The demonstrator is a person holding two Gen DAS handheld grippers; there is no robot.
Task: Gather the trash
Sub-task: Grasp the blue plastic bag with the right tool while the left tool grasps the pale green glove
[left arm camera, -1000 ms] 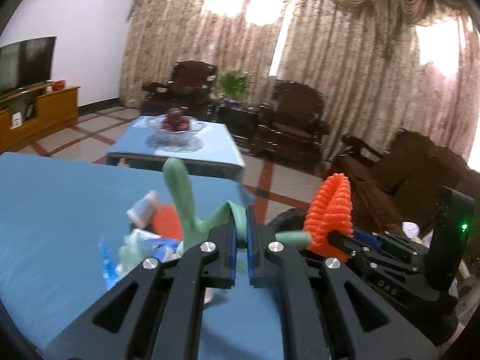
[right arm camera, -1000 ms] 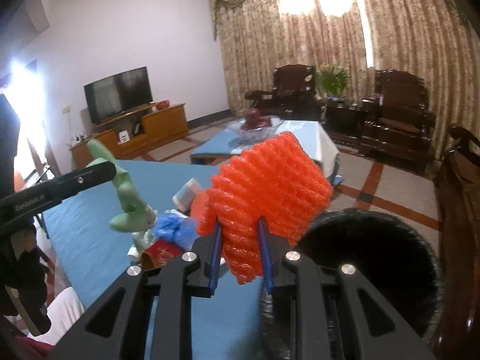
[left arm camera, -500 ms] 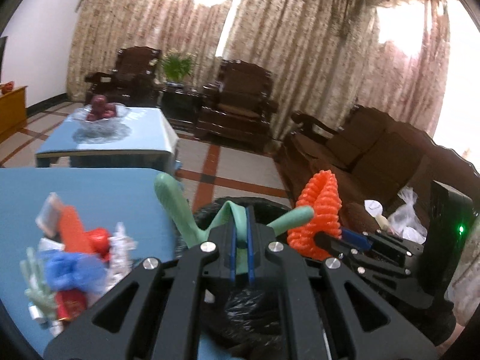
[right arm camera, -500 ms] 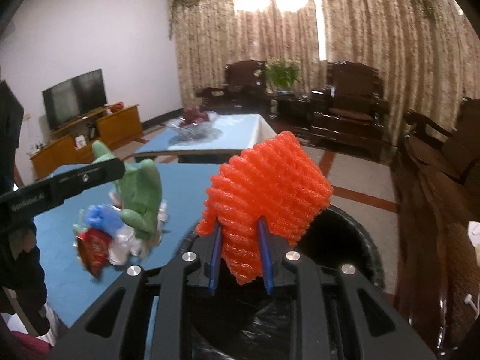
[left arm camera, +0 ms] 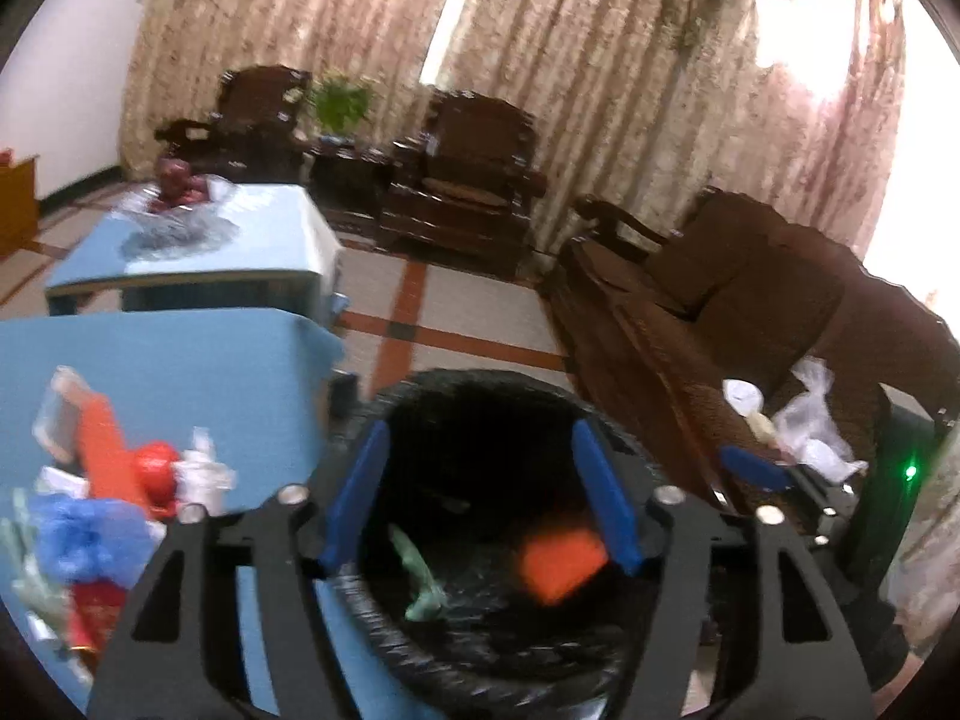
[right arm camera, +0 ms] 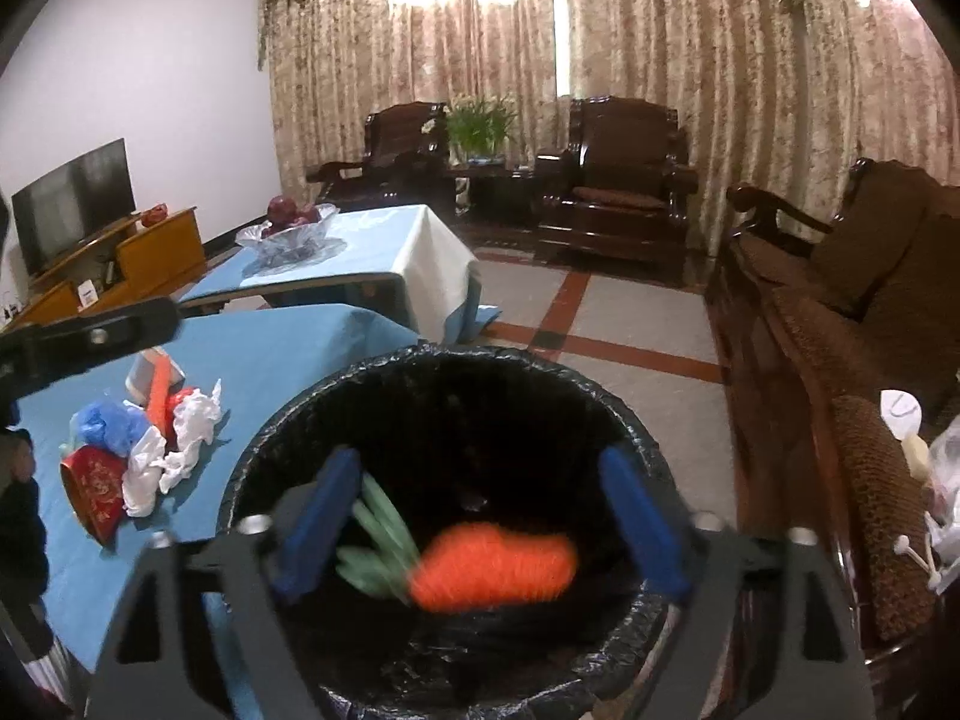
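Note:
A black bin lined with a black bag stands beside the blue table. My left gripper is open and empty above the bin's mouth. My right gripper is open and empty above it too. An orange foam net and a green foam piece are inside the bin, both motion-blurred. More trash lies on the table: a blue bag, crumpled white paper, a red wrapper and an orange stick.
A dark sofa runs along the right, with white bags on it. A second blue table with a fruit bowl stands behind. Armchairs, a plant and curtains are at the back. A TV on a cabinet stands at the left.
Both grippers moved from the table to over the bin and opened. The orange net and the green foam piece left the jaws and dropped into the bin.

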